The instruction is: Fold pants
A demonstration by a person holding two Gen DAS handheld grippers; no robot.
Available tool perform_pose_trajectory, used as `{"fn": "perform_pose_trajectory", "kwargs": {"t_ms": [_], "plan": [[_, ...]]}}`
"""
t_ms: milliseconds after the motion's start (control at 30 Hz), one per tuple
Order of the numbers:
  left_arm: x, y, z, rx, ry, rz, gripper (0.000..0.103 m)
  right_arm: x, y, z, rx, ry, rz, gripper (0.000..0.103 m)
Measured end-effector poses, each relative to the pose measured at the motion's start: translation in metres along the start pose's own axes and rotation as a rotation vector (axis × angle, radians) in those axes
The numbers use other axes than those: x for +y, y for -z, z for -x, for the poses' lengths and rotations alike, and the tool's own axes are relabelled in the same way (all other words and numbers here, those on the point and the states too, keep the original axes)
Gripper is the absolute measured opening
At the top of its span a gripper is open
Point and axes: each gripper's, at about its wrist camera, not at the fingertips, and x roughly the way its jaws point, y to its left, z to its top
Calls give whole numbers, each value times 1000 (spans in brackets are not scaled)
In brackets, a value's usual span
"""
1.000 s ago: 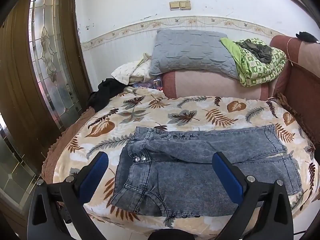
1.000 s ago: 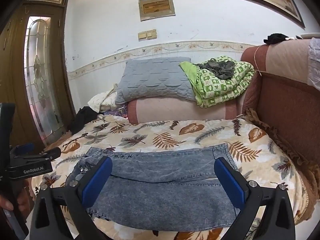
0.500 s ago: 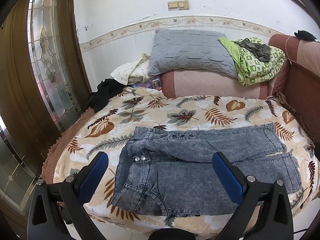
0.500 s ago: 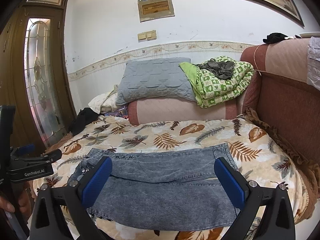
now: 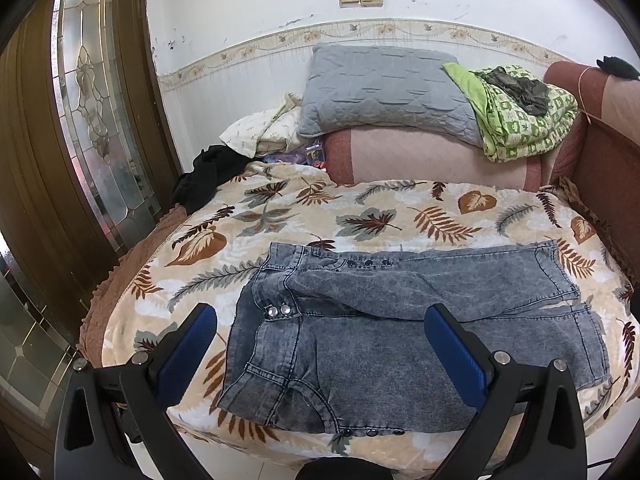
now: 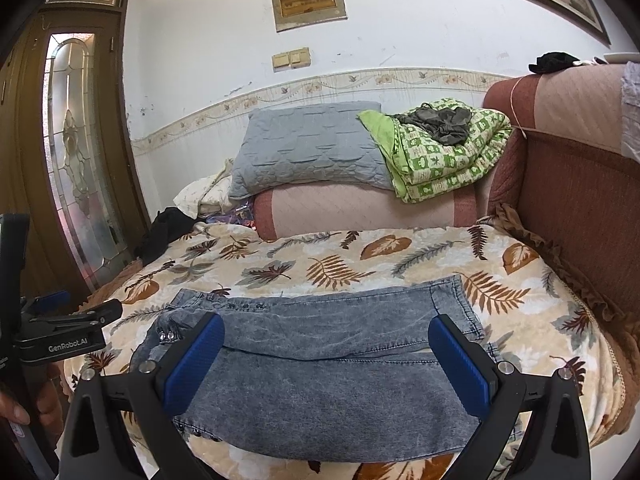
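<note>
Both grippers hover spread and empty over the pants [image 5: 400, 328] at the bed's [image 5: 360, 208] front edge.
Left gripper [image 5: 320, 344] and right gripper [image 6: 326, 356]: the denim looks soft and fairly heavy, best pinched at waistband and hem corners.

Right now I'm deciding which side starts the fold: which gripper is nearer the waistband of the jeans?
Left. The left gripper hovers open near the waistband end; the right gripper hovers open farther along, over the legs.

Acid-washed grey denim pants [image 5: 400, 332], matt and mottled, with shiny metal snaps, lie on a plush leaf-print cloth blanket [image 5: 360, 216]. Quilted grey fabric pillow [image 5: 384, 92], upper centre. Dark varnished wooden door [image 5: 60, 160] with textured leaded glass, left. Ribbed blue finger pads [image 6: 196, 360], matt black plastic frames.
</note>
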Motion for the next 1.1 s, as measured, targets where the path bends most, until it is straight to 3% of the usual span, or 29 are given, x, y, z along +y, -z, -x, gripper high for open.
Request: {"fn": "perform_pose_trajectory", "kwargs": {"t_ms": [900,1100], "plan": [[-6,0,-55,95,-14,-6,103,-10,8,-49,72,-2,-46,103],[11,2,-103,237,33,-2,103,-27,1,-72,105,8,-24,103]]}}
